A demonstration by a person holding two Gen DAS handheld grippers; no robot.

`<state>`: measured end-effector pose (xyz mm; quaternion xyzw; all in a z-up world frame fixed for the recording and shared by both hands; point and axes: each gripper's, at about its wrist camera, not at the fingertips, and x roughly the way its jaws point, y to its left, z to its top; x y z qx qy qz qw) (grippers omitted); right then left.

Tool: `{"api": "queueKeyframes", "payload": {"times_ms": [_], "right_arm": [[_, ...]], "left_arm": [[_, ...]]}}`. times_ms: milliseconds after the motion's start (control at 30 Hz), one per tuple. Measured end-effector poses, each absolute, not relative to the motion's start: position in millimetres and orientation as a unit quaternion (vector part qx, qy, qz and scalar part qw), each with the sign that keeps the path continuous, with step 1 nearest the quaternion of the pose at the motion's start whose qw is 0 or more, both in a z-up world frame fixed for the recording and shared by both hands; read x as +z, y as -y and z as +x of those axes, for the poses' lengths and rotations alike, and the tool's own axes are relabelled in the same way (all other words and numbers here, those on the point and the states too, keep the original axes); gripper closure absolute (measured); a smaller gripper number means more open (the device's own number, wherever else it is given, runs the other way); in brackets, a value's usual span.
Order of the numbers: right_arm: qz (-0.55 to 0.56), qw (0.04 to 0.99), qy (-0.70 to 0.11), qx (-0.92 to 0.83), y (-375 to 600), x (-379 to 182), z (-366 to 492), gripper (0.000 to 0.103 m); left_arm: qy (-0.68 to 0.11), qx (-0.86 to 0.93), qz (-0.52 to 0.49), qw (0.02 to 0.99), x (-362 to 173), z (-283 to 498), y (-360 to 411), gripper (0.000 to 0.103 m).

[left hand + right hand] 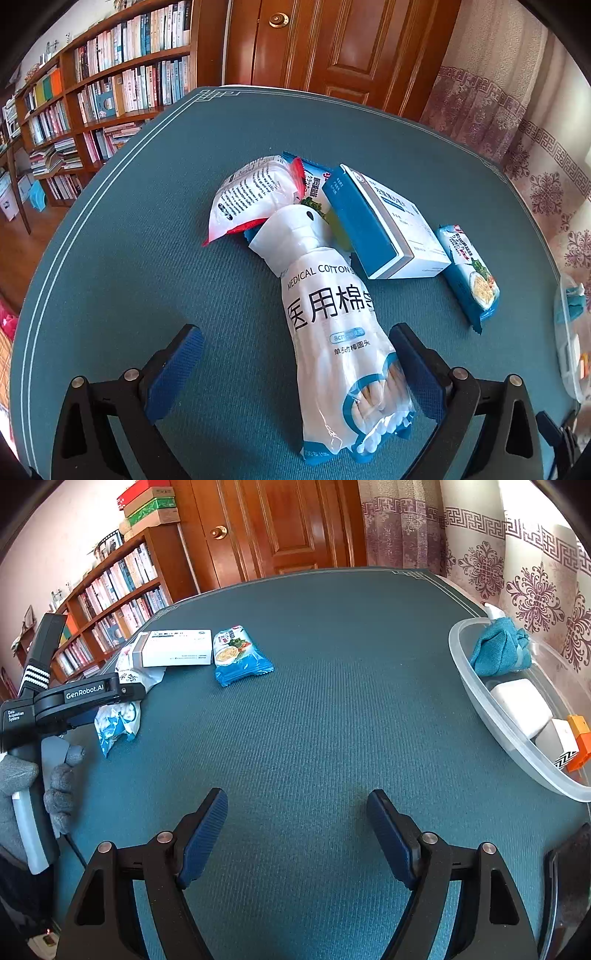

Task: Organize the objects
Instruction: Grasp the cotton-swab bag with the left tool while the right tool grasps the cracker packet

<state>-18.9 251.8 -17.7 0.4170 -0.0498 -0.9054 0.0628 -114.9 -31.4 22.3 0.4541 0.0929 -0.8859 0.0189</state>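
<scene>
A white and blue bag of medical cotton swabs (pixel 340 332) lies on the teal table, its lower end between the open jaws of my left gripper (pixel 295 354); the bag touches the right finger (pixel 417 373). Beyond it lie a white pouch (pixel 251 195), a blue and white medicine box (pixel 384 225) and a blue noodle packet (pixel 469 273). In the right wrist view my right gripper (pixel 297 823) is open and empty above bare table. The box (pixel 173 648), the noodle packet (pixel 238 655) and the swab bag (pixel 118 716) lie at the far left.
A clear plastic bin (pixel 491 716) at the right table edge holds a teal cloth (pixel 498 650), white boxes and an orange item. The left hand-held gripper body (pixel 74 701) shows at the left. A bookshelf (pixel 110 92) and a wooden door (pixel 332 48) stand beyond the table.
</scene>
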Motion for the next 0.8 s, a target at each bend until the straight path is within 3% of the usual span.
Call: {"api": "queueKeyframes", "payload": {"times_ms": [167, 267, 333, 367, 800], "right_arm": [[0.421, 0.065, 0.055, -0.903, -253, -17, -25, 0.024], [0.424, 0.069, 0.061, -0.901, -253, -15, -34, 0.024], [0.423, 0.071, 0.060, -0.901, -250, -13, -41, 0.024], [0.422, 0.072, 0.057, -0.902, -248, -12, -45, 0.024], [0.400, 0.086, 0.018, -0.912, -214, 1, -127, 0.024]], "left_arm": [[-0.080, -0.891, 0.448, 0.011, 22, -119, 26, 0.009], [-0.075, -0.895, 0.440, -0.009, 24, -118, 21, 0.026], [-0.072, -0.897, 0.435, -0.024, 25, -116, 17, 0.043], [-0.071, -0.898, 0.434, -0.029, 25, -115, 16, 0.045], [-0.090, -0.904, 0.418, -0.030, 25, -100, 20, 0.050]]}}
